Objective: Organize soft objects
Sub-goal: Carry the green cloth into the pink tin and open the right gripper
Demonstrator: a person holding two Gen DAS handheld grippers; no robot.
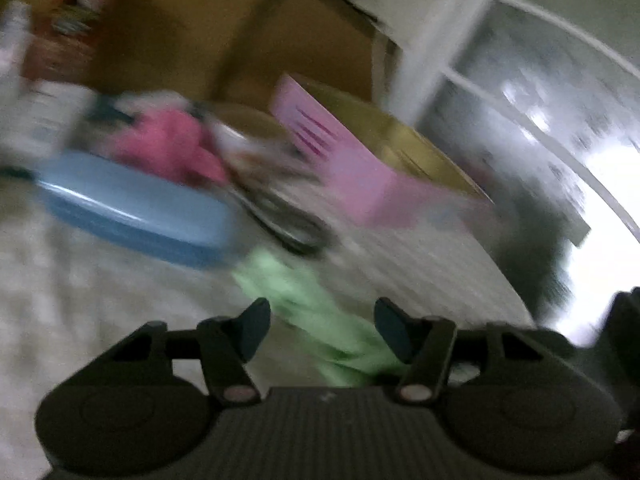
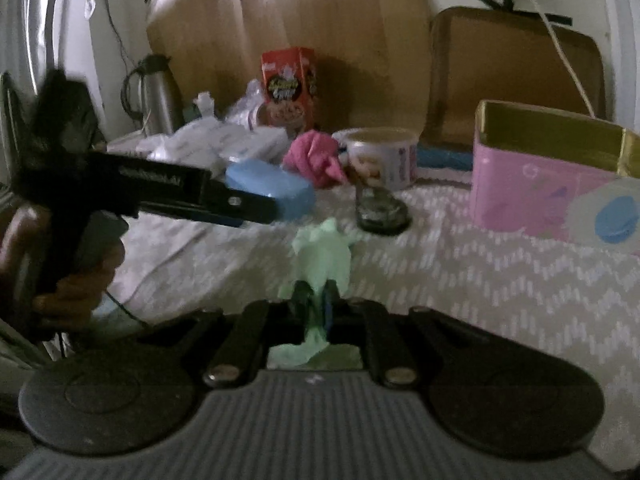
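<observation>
Looks like a lived-in home, some room where a tabletop is covered with a pale zigzag-patterned cloth and crowded with household stuff. A red cereal box and a steel thermos jug are parked at the back, next to crumpled plastic bags. A printed round tub, a blue lidded container and a pink tin box are scattered in the middle. Flattened cardboard is leaned against a plain white wall, and a white-framed window is seen off to one side.
</observation>
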